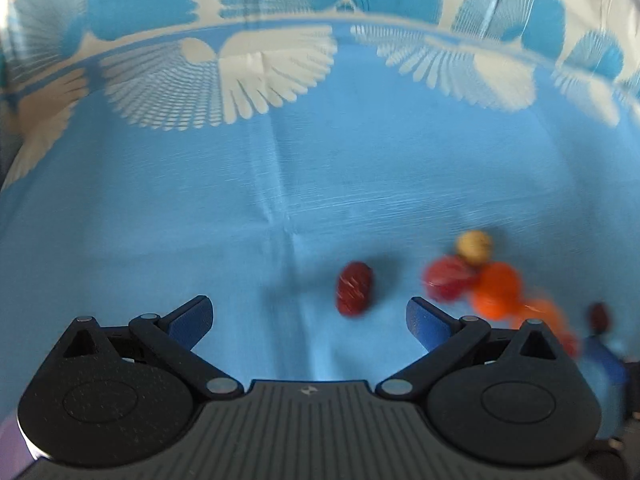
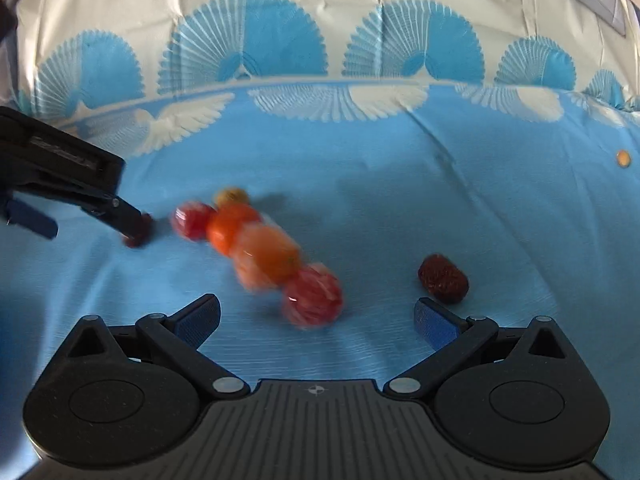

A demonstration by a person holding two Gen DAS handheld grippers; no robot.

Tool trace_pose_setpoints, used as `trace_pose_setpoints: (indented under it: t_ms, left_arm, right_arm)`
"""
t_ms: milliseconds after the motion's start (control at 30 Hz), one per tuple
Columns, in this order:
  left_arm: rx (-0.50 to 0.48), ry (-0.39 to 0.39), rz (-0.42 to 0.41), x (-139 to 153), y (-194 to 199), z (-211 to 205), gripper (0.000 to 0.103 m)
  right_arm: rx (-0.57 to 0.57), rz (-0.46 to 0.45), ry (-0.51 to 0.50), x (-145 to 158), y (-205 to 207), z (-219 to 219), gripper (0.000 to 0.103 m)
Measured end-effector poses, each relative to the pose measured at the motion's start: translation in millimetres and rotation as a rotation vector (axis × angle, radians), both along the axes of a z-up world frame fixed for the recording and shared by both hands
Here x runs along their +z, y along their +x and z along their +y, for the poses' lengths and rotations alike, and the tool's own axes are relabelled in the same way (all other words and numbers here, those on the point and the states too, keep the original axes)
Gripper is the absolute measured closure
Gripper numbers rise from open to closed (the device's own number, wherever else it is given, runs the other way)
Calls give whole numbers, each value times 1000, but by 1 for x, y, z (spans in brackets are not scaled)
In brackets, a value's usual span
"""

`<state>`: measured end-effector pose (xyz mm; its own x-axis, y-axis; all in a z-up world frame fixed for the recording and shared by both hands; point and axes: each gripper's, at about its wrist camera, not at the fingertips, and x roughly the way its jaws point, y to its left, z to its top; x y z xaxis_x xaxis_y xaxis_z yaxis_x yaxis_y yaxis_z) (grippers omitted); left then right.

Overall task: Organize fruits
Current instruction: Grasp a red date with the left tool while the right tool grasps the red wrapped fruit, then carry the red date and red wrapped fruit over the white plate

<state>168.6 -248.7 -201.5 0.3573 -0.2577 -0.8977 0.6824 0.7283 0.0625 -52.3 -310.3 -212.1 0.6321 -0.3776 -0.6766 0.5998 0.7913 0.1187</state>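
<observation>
The blue tablecloth (image 2: 400, 184) carries everything, and the cluster of fruit (image 2: 256, 240) serves as the landmark; it holds oranges, red round fruits and a small yellowish one, all touching in a line and smeared by blur, so exact counts are uncertain. The right gripper (image 2: 316, 320) hangs just in front of the cluster with its jaws wide apart and nothing between them; the nearest red fruit (image 2: 314, 300) lies close to its gap. The left gripper (image 1: 308, 320) is likewise spread and empty, off to the left of the cluster. A dark red date (image 2: 443, 278) lies apart, to the right of the cluster; another date (image 1: 354, 288) sits on the cluster's left, just ahead of the left gripper.

The likely trouble: round fruits packed together roll when nudged, so a finger closing on one may scatter its neighbours; the wrinkled cloth may also deflect them; the blur suggests speed, which makes a mis-grasp likelier.
</observation>
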Motion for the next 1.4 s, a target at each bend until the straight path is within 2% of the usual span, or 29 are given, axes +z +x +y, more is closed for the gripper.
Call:
trace_pose_setpoints:
  t_ms: [33, 100, 200, 333, 367, 400, 433, 467, 500, 533, 567, 600, 767, 867, 1033, 1167, 1267, 1400]
  left_arm:
    - [-11, 21, 0, -9, 4, -4, 0]
    - [-8, -37, 1, -10, 9, 1, 0]
    - [-13, -40, 0, -11, 10, 3, 0]
    - [-33, -31, -41, -9, 3, -2, 1]
    - [-56, -33, -30, -8, 1, -3, 5]
    - [-86, -45, -13, -6, -1, -4, 11]
    - [-117, -62, -10, -2, -4, -4, 30]
    - [-148, -74, -13, 3, -7, -5, 64]
    - [-177, -75, -4, 6, -10, -6, 82]
    - [-181, -73, 10, 8, -11, -7, 81]
    - [-168, -83, 12, 11, -14, -4, 81]
    - [-162, -93, 6, 15, -16, -1, 81]
    - [-110, -140, -25, 56, -42, 36, 81]
    - [-59, -153, -44, 89, -67, 74, 81]
    - [36, -131, -41, 140, -117, 148, 81]
    - [122, -105, -65, 172, -152, 207, 81]
    - [184, -125, -33, 189, -171, 250, 81]
    - [222, -165, -43, 207, -196, 296, 81]
  right_arm:
    - [11, 7, -47, -2, 2, 4, 0]
    - [13, 20, -80, -3, 5, 9, 1]
    - [10, 5, -68, -4, 2, 7, 1]
    - [6, 8, -77, -3, 2, 9, 1]
    - [5, 10, -77, -3, 2, 9, 1]
    - [4, 13, -80, -3, 2, 10, 1]
    - [3, 16, -83, -3, 2, 10, 1]
    - [-5, 16, -81, -2, 1, 11, 7]
    - [-20, 10, -81, 0, 0, 10, 24]
    - [-16, -1, -80, 3, -2, 10, 36]
    - [-7, -5, -88, 6, -3, 10, 67]
    - [-3, -1, -92, 8, -5, 9, 72]
    - [-43, 77, -82, 25, -26, 14, 72]
    - [-44, 43, -8, 49, -48, 24, 72]
    - [85, -39, 37, 105, -89, 73, 72]
    - [187, -92, 36, 151, -117, 117, 72]
    - [240, -131, 32, 181, -131, 147, 72]
    - [324, -171, 52, 214, -146, 184, 71]
